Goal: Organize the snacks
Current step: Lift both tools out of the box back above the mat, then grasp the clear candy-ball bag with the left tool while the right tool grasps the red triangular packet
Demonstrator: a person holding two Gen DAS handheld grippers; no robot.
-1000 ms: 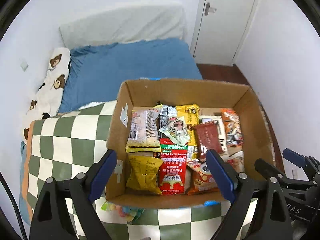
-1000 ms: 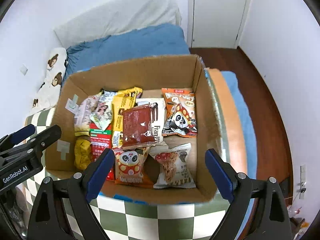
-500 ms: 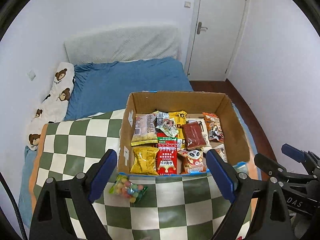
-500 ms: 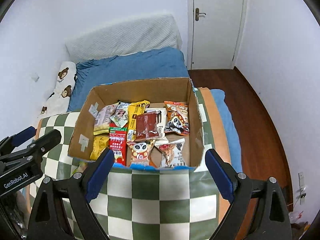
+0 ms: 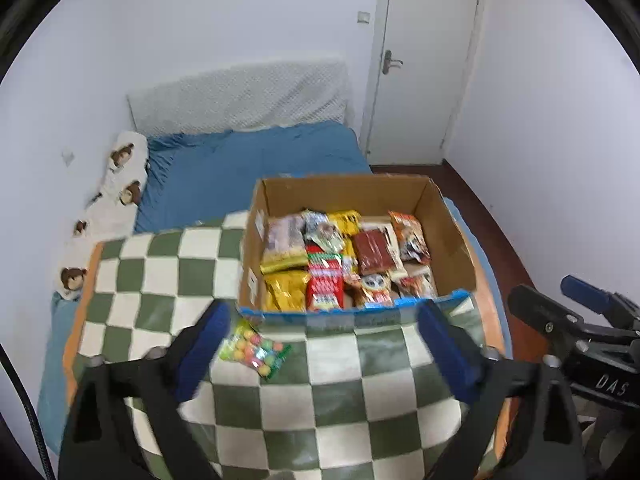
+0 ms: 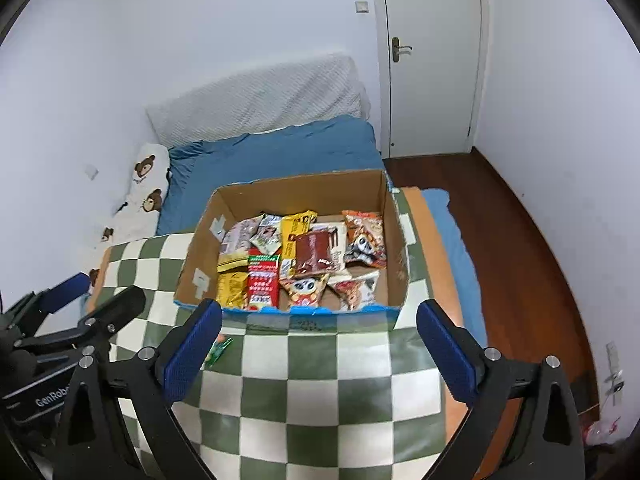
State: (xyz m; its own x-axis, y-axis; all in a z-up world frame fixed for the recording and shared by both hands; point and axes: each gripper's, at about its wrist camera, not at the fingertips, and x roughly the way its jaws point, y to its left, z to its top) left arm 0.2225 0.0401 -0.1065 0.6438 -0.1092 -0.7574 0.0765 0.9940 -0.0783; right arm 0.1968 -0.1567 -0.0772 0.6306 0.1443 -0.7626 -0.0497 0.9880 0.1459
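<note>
An open cardboard box (image 5: 450,236) (image 6: 396,240) sits on a green and white checkered blanket (image 5: 340,380) (image 6: 320,380) and holds several snack packets, among them a dark red packet (image 5: 374,246) (image 6: 314,252) and a yellow bag (image 5: 284,290) (image 6: 232,288). A clear bag of coloured candy balls (image 5: 254,348) lies on the blanket in front of the box's left corner; in the right wrist view only its green edge (image 6: 218,350) shows. My left gripper (image 5: 324,352) is open and empty, above the blanket near the candy bag. My right gripper (image 6: 320,350) is open and empty, in front of the box.
The blanket covers a bed with a blue sheet (image 5: 248,168) and a bear-print pillow (image 5: 120,184) at the left. A white door (image 5: 424,60) and wooden floor (image 6: 512,248) lie to the right. White walls close in on both sides.
Both grippers have pulled back and up from the box, which looks smaller and farther. The candy bag has come fully into the left wrist view.
</note>
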